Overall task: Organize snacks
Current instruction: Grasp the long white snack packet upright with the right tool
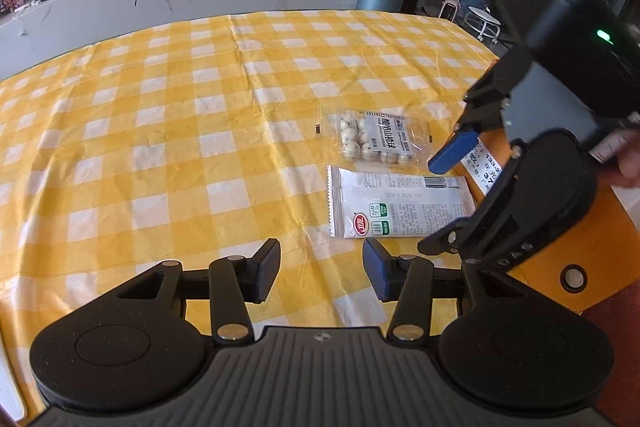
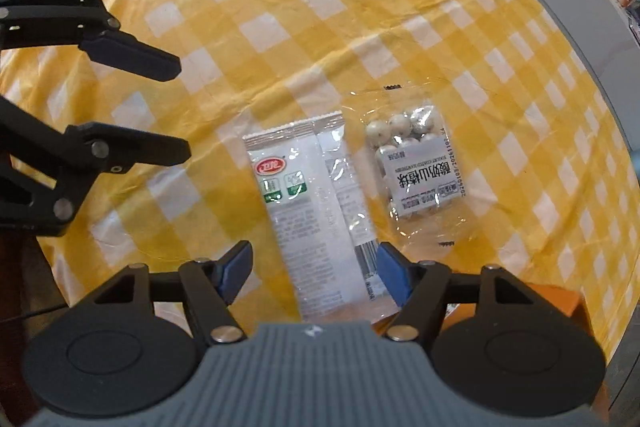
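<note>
Bright, even light; soft shadows on tablecloth (image 1: 168, 115); strong fisheye bending at edges; mild motion blur.

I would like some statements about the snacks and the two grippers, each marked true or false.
1. Two snack packets lie on the checked tablecloth. True: a white packet and a clear bag of white balls.
2. The right gripper is clamped on the clear bag. False: its jaws stand apart over the white packet's end.
3. The left gripper holds nothing. True.
4. The two packets are stacked. False: they lie side by side.
5. The tablecloth is blue. False: it is yellow and white.
</note>
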The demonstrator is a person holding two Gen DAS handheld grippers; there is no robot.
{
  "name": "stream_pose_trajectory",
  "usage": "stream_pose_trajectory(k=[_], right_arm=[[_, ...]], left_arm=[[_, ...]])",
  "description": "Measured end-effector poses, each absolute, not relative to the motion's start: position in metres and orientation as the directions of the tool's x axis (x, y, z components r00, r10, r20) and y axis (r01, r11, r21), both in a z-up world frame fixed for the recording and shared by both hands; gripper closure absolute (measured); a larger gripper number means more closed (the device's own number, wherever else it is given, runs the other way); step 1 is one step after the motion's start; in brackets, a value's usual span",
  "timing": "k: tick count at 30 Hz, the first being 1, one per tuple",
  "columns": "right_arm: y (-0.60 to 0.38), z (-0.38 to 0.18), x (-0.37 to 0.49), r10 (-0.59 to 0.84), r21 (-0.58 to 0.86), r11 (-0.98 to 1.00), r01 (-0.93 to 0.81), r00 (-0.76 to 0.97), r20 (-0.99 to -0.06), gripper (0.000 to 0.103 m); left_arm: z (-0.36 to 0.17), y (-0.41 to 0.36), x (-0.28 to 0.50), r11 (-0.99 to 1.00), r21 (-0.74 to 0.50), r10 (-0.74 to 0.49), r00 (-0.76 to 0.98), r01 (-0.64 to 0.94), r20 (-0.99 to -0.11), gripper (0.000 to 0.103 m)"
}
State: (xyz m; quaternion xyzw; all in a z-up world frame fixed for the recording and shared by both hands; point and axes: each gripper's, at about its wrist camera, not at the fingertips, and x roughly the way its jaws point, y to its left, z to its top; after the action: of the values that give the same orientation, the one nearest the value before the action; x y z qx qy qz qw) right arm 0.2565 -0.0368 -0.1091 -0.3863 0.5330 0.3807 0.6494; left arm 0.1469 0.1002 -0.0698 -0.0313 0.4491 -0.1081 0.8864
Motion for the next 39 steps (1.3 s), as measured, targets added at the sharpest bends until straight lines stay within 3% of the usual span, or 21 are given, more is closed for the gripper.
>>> stream_pose_trajectory(k=[8, 13, 18, 32, 39], right_arm=[[-0.023, -0.127, 0.285, -0.001, -0.012, 0.371, -0.929, 0.012, -1.000, 0.035], [-0.024, -0.128, 0.299, 0.007, 0.050, 0.402, -0.914, -0.051, -0.999, 0.029], [-0.023, -0.122, 0.288, 0.031, 0.023, 0.344, -0.938, -0.014, -0.999, 0.050], [-0.049, -0.092, 0.242, 0.186, -0.006, 0.457, -0.889, 0.102, -0.977, 0.056], [-0.064, -0.050, 0.263, 0.283, 0.020, 0.609, -0.793, 0.194, -0.939, 0.056]], left_arm=[[-0.077, 0.104, 0.154, 0.969, -0.150, -0.237, 0.563, 0.197, -0.791, 0.047], [-0.081, 0.102, 0.158, 0.963, -0.156, -0.256, 0.560, 0.221, -0.788, 0.047], [-0.083, 0.103, 0.161, 0.963, -0.160, -0.257, 0.551, 0.218, -0.794, 0.047], [-0.060, 0.096, 0.150, 0.962, -0.084, -0.228, 0.588, 0.261, -0.776, 0.047], [-0.050, 0.081, 0.157, 0.926, -0.008, -0.259, 0.618, 0.378, -0.743, 0.038]])
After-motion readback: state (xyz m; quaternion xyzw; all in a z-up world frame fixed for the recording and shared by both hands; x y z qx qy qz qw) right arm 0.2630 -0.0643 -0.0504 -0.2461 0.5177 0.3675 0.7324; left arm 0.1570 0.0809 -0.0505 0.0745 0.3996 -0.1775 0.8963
